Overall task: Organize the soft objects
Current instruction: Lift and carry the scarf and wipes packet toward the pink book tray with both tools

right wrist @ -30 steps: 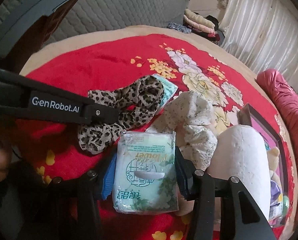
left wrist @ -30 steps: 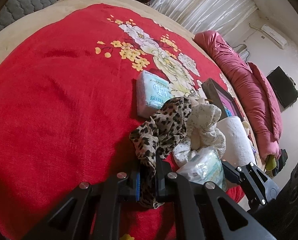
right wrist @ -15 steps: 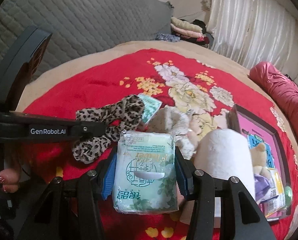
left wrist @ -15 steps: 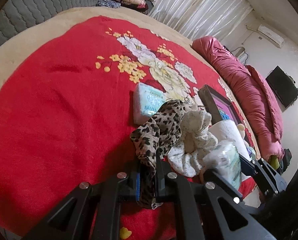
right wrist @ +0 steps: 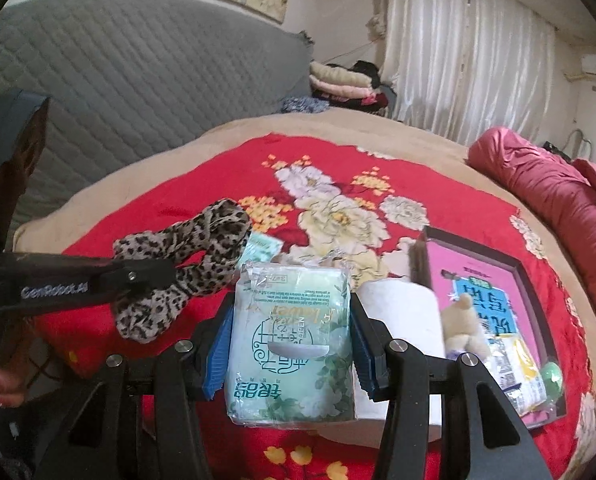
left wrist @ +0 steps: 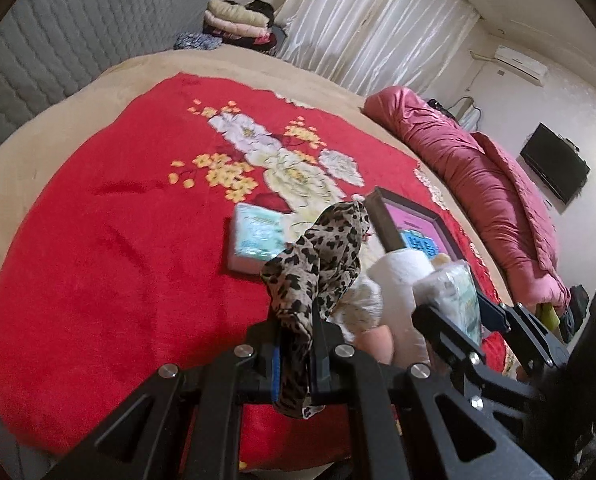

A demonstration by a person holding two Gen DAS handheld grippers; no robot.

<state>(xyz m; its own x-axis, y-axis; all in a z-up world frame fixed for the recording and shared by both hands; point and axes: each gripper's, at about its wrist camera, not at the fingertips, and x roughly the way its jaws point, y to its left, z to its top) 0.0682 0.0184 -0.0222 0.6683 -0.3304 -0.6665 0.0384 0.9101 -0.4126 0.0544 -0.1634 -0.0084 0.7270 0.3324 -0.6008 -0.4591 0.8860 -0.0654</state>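
My left claw (left wrist: 294,360) is pinched tight on a spotted scarf (left wrist: 317,256), and the scarf hangs up in the air over the red blanket (left wrist: 118,260). My right claw (right wrist: 290,344) is clamped on a green tissue pack (right wrist: 290,340), with a blue pad (right wrist: 218,348) pressing on each side of it. The pack is up off the bed too. The red blanket has lots of bare room on its left side, all the way to the tan edge (left wrist: 58,120) of the bed. Past that edge stands a gray padded wall (right wrist: 138,72). On the far right a long pink quilt (left wrist: 477,184) lies along the other edge. A second tissue pack (left wrist: 258,236) lies flat on the blanket, just beside the hanging scarf. A white roll (right wrist: 401,312) stands near my right claw, and something white and frilly (left wrist: 361,304) sits by it. Right next to the roll is a dark tray (right wrist: 533,288) with a pink bottom. In the tray I see a small tan plush toy (right wrist: 461,320), a blue packet (right wrist: 485,300), a yellow and white packet (right wrist: 517,372) and a green ball (right wrist: 551,374). Folded clothes (right wrist: 345,84) are piled far back by the white curtain (right wrist: 469,60).
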